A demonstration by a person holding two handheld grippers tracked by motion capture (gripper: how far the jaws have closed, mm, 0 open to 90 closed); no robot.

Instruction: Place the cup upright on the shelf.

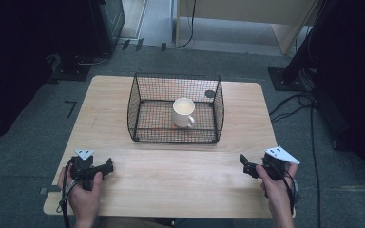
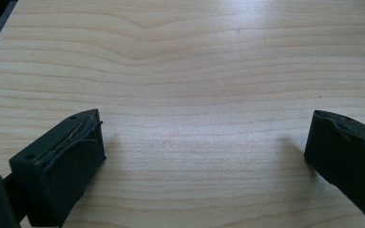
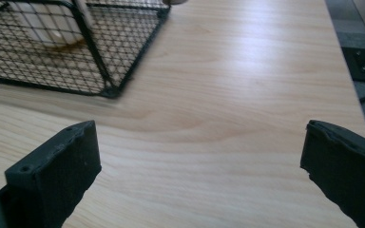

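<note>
1. State: my left gripper (image 1: 105, 167) and right gripper (image 1: 244, 164) both sit low over the near part of the table (image 1: 180, 175), jaws spread wide, nothing between them. In the left gripper view there is bare wood ahead of the jaws.
2. Target: white mug (image 1: 184, 112), upright inside the black wire basket (image 1: 145, 124), well ahead of both sets of jaws, roughly midway between them. Handle points toward my side, slightly right.
3. From the right jaws: the basket's near corner (image 3: 109, 90) is ahead and to the left, with the mug (image 3: 47, 28) behind the mesh.
4. My call: use the right gripper, since the handle side favours it. The left one stays put, or steadies the basket rim if it slides.
5. No way in through the mesh. Lift first, clear the rim, then come down through the open top.
6. Keep the jaws wide until they straddle the mug wall or the handle, then close square on it.
7. Risks: clipping the wire rim on the way down; a glazed wall slipping in a skewed grip; the mug tipping if pushed before the jaws close.
8. Lift straight up until clear of the rim, then move sideways.
</note>
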